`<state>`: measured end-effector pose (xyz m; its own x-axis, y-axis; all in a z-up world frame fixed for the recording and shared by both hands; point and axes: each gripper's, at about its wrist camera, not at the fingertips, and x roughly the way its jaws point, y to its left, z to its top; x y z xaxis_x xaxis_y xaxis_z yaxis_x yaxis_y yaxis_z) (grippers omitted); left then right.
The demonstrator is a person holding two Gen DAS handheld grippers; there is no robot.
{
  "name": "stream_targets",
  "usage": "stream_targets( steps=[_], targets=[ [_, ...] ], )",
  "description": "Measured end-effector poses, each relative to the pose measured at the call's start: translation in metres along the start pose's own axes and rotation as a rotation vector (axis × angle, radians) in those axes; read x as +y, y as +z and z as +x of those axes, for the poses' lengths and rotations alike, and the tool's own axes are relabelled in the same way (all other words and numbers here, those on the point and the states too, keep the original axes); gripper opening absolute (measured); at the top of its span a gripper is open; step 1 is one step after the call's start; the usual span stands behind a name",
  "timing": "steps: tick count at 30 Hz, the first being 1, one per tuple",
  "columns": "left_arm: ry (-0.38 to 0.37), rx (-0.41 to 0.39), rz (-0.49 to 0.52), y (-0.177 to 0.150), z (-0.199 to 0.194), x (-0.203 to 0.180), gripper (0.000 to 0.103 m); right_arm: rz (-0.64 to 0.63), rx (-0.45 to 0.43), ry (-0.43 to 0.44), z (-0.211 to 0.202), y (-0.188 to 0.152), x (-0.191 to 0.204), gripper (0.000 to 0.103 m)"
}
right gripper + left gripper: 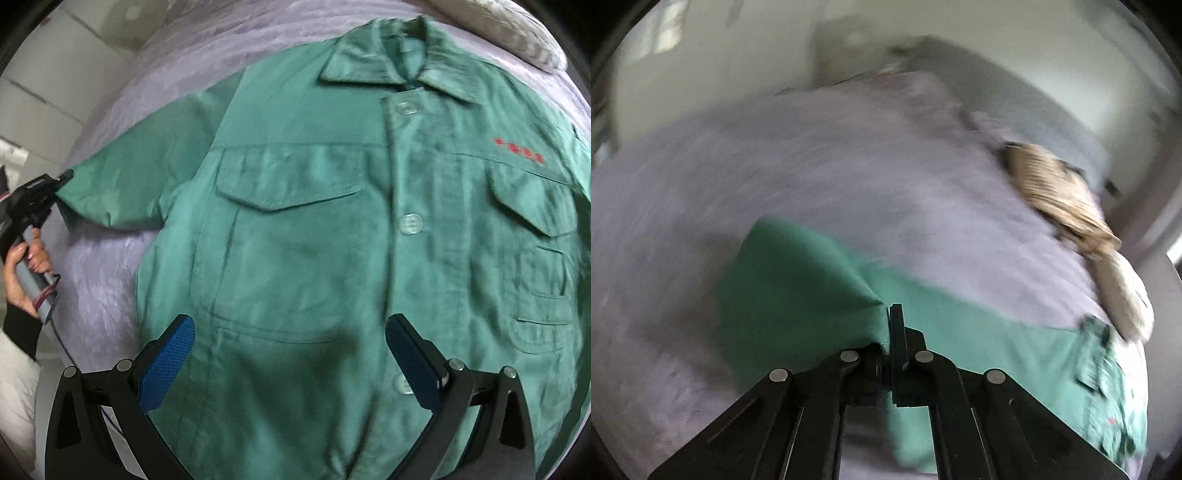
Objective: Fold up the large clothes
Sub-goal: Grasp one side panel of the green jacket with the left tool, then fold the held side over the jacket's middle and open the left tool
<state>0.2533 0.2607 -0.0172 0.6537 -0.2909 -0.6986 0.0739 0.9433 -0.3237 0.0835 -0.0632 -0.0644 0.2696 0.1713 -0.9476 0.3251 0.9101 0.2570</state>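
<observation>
Two hand-held grippers work one garment. The left hand-held gripper (888,314) is pinched tight on the cuff edge of the green jacket's (314,240) sleeve (798,280), cloth bunching to a point at its tips. The right hand-held gripper (290,365) hangs spread wide over the lower front, its blue pads (166,363) holding nothing.

Ahead of the right one the jacket lies face up and buttoned on the bed (110,295), collar (399,59) at the far end; the sleeve stretches out to its left, where the left hand-held gripper grips the end.

To fold well, I judge the sleeve should be carried across the chest in one flat sweep, kept taut, while the free hand-held gripper pins the shoulder or side seam so the body does not drag.

Stiff woven cotton, by its look, with flapped chest pockets (288,177), pale round buttons (410,223) and red stitched lettering (519,149). The lilac bedcover is fuzzy. Beyond the left hand-held gripper, to its right, lies something beige and ribbed (1060,195), blurred.
</observation>
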Motion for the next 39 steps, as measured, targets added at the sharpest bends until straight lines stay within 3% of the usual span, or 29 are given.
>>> stream_targets(
  steps=[5,8,12,15,18,19,20,21,23,24,28,32,35,39],
  targets=[
    [-0.207,-0.007,0.244,-0.006,-0.012,-0.137,0.003,0.074,-0.087,-0.009,-0.025,0.000,-0.042,0.103],
    [-0.330,0.052,0.420,-0.044,-0.005,-0.237,0.003,0.136,-0.143,-0.029,-0.040,-0.002,-0.072,0.103],
    [-0.391,0.192,0.578,-0.112,0.030,-0.325,0.003,0.230,-0.190,-0.057,-0.063,-0.007,-0.129,0.103],
    [-0.317,0.271,0.712,-0.168,0.054,-0.354,0.003,0.289,-0.188,-0.076,-0.068,-0.014,-0.168,0.103],
    [-0.229,0.318,0.800,-0.203,0.072,-0.356,0.005,0.333,-0.171,-0.081,-0.063,-0.023,-0.194,0.103],
    [-0.221,0.335,0.804,-0.209,0.076,-0.355,0.017,0.344,-0.166,-0.078,-0.061,-0.025,-0.200,0.103],
    [-0.225,0.351,0.794,-0.212,0.076,-0.351,0.043,0.349,-0.165,-0.079,-0.060,-0.026,-0.204,0.103],
    [-0.226,0.345,0.785,-0.213,0.071,-0.346,0.076,0.350,-0.166,-0.082,-0.060,-0.026,-0.207,0.103],
    [-0.208,0.297,0.787,-0.212,0.060,-0.343,0.100,0.344,-0.177,-0.091,-0.062,-0.023,-0.209,0.103],
    [-0.189,0.251,0.806,-0.207,0.054,-0.339,0.100,0.338,-0.183,-0.095,-0.063,-0.021,-0.209,0.103],
    [-0.162,0.213,0.782,-0.191,0.023,-0.311,0.100,0.273,-0.210,-0.099,-0.070,-0.002,-0.198,0.103],
    [-0.014,0.161,0.693,-0.161,0.005,-0.248,0.100,0.152,-0.246,-0.075,-0.073,0.025,-0.161,0.103],
    [0.136,0.221,0.592,-0.146,0.017,-0.184,0.100,0.031,-0.278,-0.049,-0.070,0.050,-0.117,0.103],
    [0.252,0.279,0.538,-0.148,0.042,-0.139,0.100,-0.142,-0.235,-0.049,-0.030,0.081,-0.046,0.103]
  ],
)
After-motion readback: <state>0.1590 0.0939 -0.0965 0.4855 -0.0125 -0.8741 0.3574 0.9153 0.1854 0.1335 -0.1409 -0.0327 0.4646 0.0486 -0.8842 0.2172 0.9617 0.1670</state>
